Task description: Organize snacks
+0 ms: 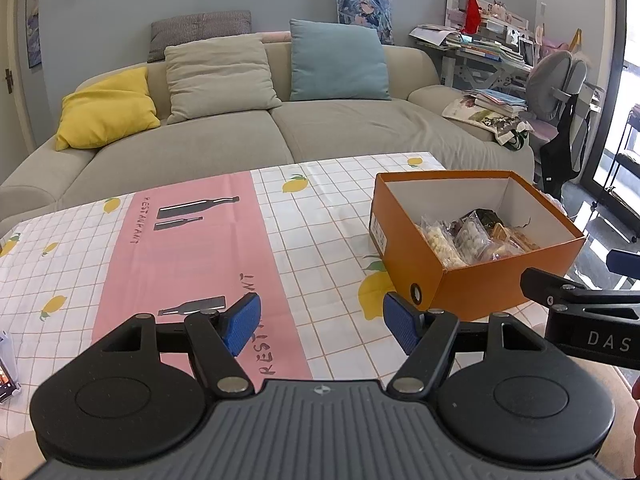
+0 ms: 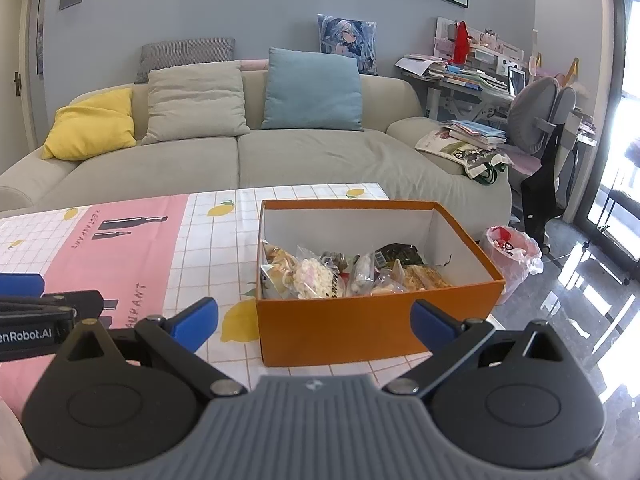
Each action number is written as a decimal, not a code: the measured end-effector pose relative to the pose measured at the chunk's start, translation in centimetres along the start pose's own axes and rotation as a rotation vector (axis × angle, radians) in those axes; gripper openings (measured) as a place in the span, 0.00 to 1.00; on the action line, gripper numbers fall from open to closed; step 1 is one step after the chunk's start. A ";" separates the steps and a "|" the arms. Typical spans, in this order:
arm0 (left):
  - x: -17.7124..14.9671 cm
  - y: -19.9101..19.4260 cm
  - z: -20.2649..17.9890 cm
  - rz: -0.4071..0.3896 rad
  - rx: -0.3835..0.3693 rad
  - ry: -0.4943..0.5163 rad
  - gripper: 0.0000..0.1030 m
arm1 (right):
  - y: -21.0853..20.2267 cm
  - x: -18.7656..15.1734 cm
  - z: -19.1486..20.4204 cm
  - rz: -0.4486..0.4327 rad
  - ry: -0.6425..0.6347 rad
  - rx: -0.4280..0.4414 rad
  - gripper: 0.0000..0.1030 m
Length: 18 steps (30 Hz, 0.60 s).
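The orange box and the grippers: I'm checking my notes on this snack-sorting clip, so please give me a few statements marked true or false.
1. The orange box has no lid on and holds bagged snacks. True.
2. The left gripper is shut on a snack bag. False: its jaws stand wide apart with nothing between them.
3. The box stands on a checked tablecloth printed with lemons. True.
4. The right gripper is reaching inside the box. False: it is open and sits in front of the box's near wall, holding nothing.
5. A yellow cushion lies on the sofa behind the table. True.
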<state>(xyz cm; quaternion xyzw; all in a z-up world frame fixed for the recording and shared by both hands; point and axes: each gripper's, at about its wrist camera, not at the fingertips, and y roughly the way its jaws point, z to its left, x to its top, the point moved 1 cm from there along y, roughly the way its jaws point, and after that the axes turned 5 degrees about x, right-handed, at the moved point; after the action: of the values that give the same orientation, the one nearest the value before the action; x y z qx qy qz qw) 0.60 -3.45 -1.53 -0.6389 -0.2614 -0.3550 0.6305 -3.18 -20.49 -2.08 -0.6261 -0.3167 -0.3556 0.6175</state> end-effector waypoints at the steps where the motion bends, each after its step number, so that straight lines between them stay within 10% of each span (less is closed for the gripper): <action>1: 0.0 0.0 0.0 0.001 0.000 0.001 0.80 | 0.0 0.0 0.0 0.001 0.000 -0.001 0.97; 18: -0.2 0.2 0.6 0.002 0.003 -0.009 0.80 | 0.2 -0.3 0.2 0.023 -0.011 0.006 0.97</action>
<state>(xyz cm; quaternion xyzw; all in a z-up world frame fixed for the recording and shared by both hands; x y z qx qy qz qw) 0.72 -2.81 -1.76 -0.6399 -0.2640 -0.3509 0.6306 -3.13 -20.25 -2.46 -0.6297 -0.3139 -0.3443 0.6217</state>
